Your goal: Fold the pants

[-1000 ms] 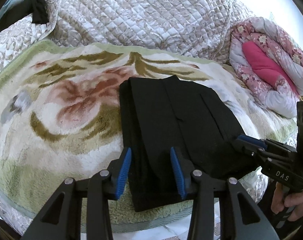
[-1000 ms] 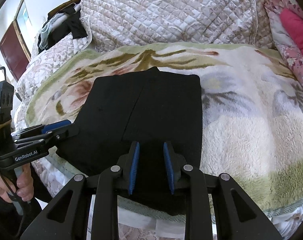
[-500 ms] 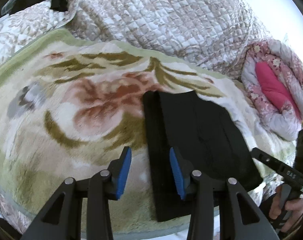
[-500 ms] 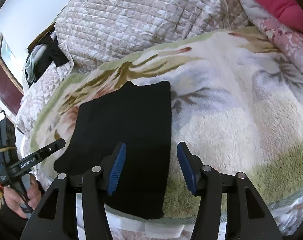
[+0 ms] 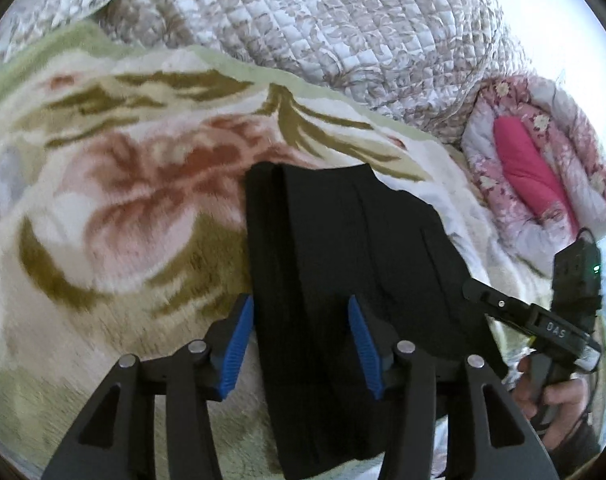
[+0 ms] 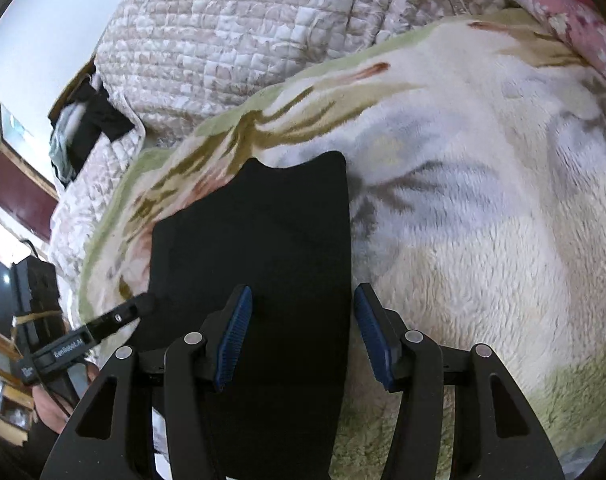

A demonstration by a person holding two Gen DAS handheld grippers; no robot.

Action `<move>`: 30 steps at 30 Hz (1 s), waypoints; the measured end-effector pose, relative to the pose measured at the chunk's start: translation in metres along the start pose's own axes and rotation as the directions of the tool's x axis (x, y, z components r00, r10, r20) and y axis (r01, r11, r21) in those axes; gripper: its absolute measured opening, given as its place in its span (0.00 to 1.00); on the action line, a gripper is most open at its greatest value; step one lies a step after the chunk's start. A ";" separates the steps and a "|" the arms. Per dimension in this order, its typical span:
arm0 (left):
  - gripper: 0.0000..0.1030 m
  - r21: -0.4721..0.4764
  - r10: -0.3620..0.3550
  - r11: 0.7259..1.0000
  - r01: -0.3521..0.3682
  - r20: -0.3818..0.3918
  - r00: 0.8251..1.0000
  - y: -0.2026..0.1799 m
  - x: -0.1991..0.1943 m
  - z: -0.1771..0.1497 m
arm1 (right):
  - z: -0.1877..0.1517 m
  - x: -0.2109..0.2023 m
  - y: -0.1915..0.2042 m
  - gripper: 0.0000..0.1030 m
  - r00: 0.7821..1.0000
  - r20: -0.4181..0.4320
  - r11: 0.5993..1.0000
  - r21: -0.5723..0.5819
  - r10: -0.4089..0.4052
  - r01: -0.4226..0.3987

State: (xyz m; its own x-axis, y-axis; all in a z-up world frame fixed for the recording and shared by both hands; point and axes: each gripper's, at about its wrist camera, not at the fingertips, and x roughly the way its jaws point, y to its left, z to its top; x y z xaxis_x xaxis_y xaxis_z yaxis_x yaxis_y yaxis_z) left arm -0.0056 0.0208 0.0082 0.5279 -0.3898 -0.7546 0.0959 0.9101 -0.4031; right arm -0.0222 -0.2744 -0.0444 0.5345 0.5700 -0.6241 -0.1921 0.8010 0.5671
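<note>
Black folded pants (image 5: 343, 288) lie flat as a compact stack on a plush floral blanket (image 5: 115, 216), close to its near edge, with layered fold edges visible along the stack's left side in the left wrist view. The left gripper (image 5: 301, 344) hovers over the near left part of the stack; its jaws are opening, the blue pads (image 5: 235, 346) stand apart, and the fabric lies below the gap without being pressed by either pad. The right gripper (image 6: 303, 336) hovers over the near right edge of the pants (image 6: 263, 272); its fingers are spread, one blue pad (image 6: 234, 336) above the fabric and the other above the blanket (image 6: 483, 240) just beside the pants' edge, pinching nothing. In each wrist view the opposite gripper appears at the side, held by a hand (image 5: 559, 400). A quilted beige bedspread (image 5: 343, 32) lies bunched behind the blanket. A rolled pink floral quilt (image 5: 543, 168) rests at the far right of the bed. Dark clothing (image 6: 91, 128) lies heaped at the far left.
</note>
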 end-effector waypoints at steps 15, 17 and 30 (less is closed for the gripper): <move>0.59 -0.062 -0.049 0.997 0.051 0.028 0.998 -0.003 0.014 0.004 | 0.002 0.010 -0.007 0.30 0.998 -0.005 0.995 0.083 0.058 -0.057; 0.54 -0.053 -0.043 0.998 0.045 0.035 0.998 -0.004 0.010 -0.001 | -0.003 0.008 -0.006 0.27 0.999 -0.002 0.997 0.062 0.052 -0.052; 0.24 0.023 -0.006 1.000 0.004 0.092 0.996 -0.024 -0.011 0.007 | 0.004 -0.005 0.020 0.15 0.998 0.054 0.999 -0.047 0.018 -0.015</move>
State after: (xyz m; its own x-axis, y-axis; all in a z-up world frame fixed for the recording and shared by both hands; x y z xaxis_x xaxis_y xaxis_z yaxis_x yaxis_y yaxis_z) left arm -0.0075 0.0043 0.0295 0.6026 -0.3807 -0.7014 0.1172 0.9116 -0.3941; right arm -0.0259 -0.2618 -0.0279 0.5747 0.5735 -0.5838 -0.2389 0.7999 0.5506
